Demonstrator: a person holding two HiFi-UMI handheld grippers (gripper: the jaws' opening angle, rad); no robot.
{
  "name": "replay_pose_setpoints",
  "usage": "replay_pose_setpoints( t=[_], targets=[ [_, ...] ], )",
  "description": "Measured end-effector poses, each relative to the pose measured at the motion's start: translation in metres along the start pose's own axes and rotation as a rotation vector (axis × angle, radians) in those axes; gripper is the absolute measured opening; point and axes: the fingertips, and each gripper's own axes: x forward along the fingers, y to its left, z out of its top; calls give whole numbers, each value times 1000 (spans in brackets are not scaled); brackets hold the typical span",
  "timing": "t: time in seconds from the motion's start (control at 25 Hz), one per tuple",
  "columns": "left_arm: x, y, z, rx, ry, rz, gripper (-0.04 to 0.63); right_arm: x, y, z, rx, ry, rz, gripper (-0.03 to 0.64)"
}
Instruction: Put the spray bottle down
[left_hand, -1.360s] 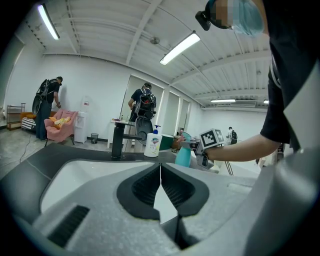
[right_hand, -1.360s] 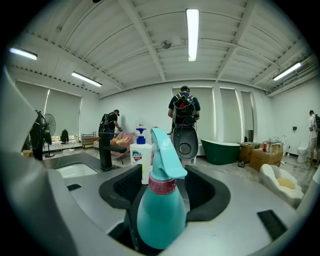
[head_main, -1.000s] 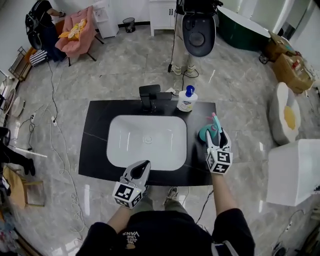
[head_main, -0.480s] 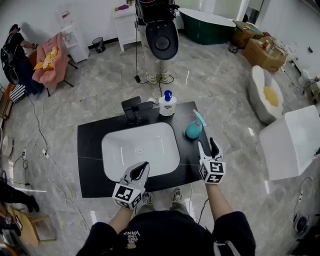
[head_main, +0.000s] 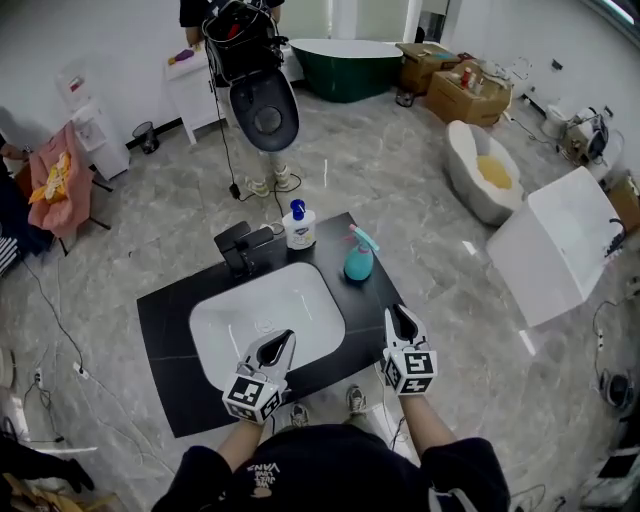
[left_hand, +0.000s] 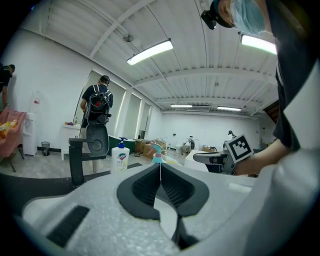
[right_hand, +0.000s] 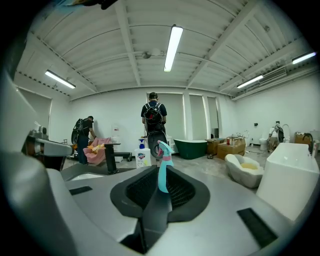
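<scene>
The teal spray bottle (head_main: 357, 260) with a pink trigger stands upright by itself on the black counter (head_main: 375, 300), right of the white sink basin (head_main: 265, 320). My right gripper (head_main: 403, 322) hovers over the counter's near right corner, well short of the bottle. Its jaws have just been closing with nothing between them. Only a narrow slit is left, and the bottle (right_hand: 164, 150) shows through that slit in the right gripper (right_hand: 162, 174) view. My left gripper (head_main: 279, 345) is shut and empty at the sink's near edge. Past its tips (left_hand: 160, 167) the bottle (left_hand: 158, 150) shows far off.
A white soap pump bottle (head_main: 298, 228) and a black faucet (head_main: 240, 250) stand at the counter's far edge. A person with a backpack (head_main: 250, 60) stands beyond it. A white box (head_main: 560, 250) sits on the floor to the right, a green bathtub (head_main: 345, 62) at the back.
My right gripper drew back from the spray bottle toward me, and its jaws went from wide apart to nearly together. The bottle stayed standing on the counter. The left gripper rose slightly.
</scene>
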Motion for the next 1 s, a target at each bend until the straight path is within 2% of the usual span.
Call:
replay_pose_setpoints(
  t=[0.16, 0.4, 0.64, 1.0],
  targets=[
    [0, -3, -2, 13, 9, -68, 20, -26, 9, -3, 39, -28, -42, 7],
    [-4, -14, -7, 25, 21, -158, 20, -74, 21, -5, 124, -59, -138, 5],
    [-8, -23, -17, 23, 40, -224, 20, -105, 33, -10, 160, -75, -203, 5],
    [-6, -26, -27, 23, 57, -267, 20, -121, 44, -29, 161, -30, -231, 5]
  ],
)
